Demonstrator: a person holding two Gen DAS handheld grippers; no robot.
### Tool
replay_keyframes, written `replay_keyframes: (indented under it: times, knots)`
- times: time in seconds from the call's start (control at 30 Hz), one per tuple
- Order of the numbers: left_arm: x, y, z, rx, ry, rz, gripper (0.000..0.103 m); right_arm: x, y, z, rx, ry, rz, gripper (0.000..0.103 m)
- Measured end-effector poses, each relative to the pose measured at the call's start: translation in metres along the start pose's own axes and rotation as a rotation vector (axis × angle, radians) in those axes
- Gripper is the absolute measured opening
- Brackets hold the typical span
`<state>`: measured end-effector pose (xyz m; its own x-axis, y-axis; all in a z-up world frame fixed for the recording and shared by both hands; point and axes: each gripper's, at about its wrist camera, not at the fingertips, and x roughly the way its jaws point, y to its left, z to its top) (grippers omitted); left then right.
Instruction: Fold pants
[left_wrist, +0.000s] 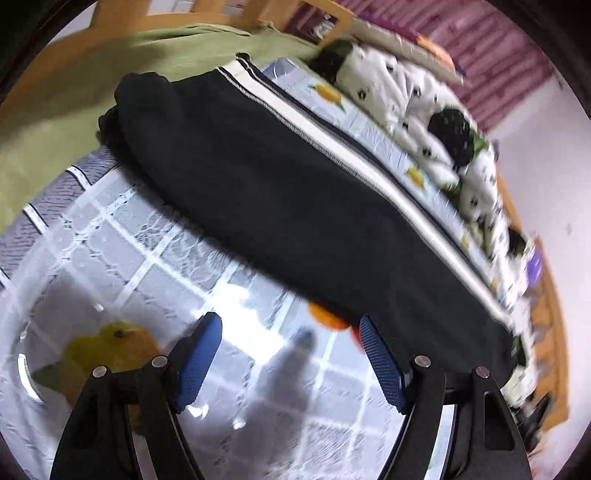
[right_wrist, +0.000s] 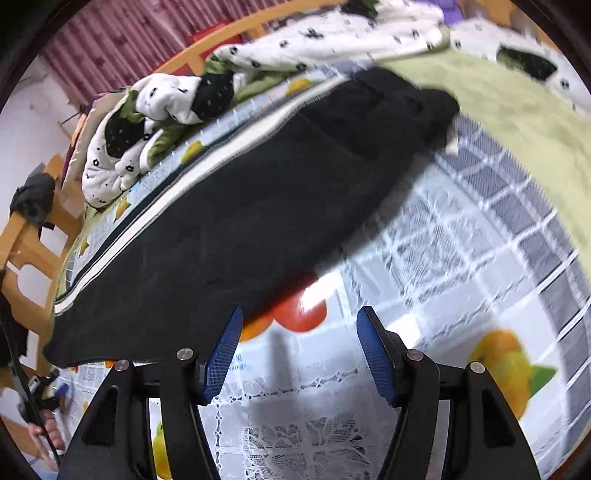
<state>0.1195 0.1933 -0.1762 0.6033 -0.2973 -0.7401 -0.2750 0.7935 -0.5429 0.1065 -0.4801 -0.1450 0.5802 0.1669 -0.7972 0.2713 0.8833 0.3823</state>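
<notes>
The black pants (left_wrist: 280, 192) lie folded lengthwise on the bed (left_wrist: 129, 236), on a sheet printed with fruit, their white side stripe (left_wrist: 332, 129) running along the far edge. Both views show them in front of the blue pads. The left hand-held gripper (left_wrist: 291, 354) is released, nothing between its pads; the right hand-held gripper (right_wrist: 299, 350) is likewise released and empty, just short of the near hem. Only the right view shows a hand (right_wrist: 44, 439) at the lower left. A rumpled white quilt (right_wrist: 155, 122) lies beyond the pants, a green blanket (left_wrist: 44, 122) beside them. Small print on the sheet is too blurred to read.
</notes>
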Motion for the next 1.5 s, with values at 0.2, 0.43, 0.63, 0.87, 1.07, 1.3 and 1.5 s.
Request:
replay_keyframes:
  times: [0.2, 0.43, 0.63, 0.87, 1.07, 1.3, 1.5]
  knots:
    - [0.022, 0.006, 0.021, -0.117, -0.029, -0.041, 0.050, 0.026, 0.011, 0.009, 0.021, -0.001, 0.065, 0.063]
    - [0.041, 0.010, 0.050, -0.198, -0.074, -0.044, 0.033, 0.063, 0.014, 0.055, 0.105, -0.018, 0.067, 0.039]
    - [0.035, -0.008, 0.050, -0.041, -0.083, 0.088, 0.011, 0.070, 0.010, 0.069, 0.158, -0.060, 0.090, 0.009]
    - [-0.015, -0.005, 0.017, 0.059, -0.066, 0.081, 0.010, 0.006, 0.009, 0.043, 0.136, -0.130, 0.128, 0.008]
    - [-0.055, 0.018, -0.034, 0.106, 0.001, 0.060, 0.010, -0.044, -0.012, -0.008, 0.054, -0.089, 0.088, 0.008]
    - [-0.075, 0.021, -0.078, 0.187, 0.007, 0.081, 0.015, -0.075, -0.057, -0.071, 0.061, -0.055, 0.048, 0.010]
    - [-0.085, 0.021, -0.084, 0.179, 0.015, 0.138, 0.038, -0.091, -0.071, -0.078, 0.018, -0.071, -0.017, 0.040]
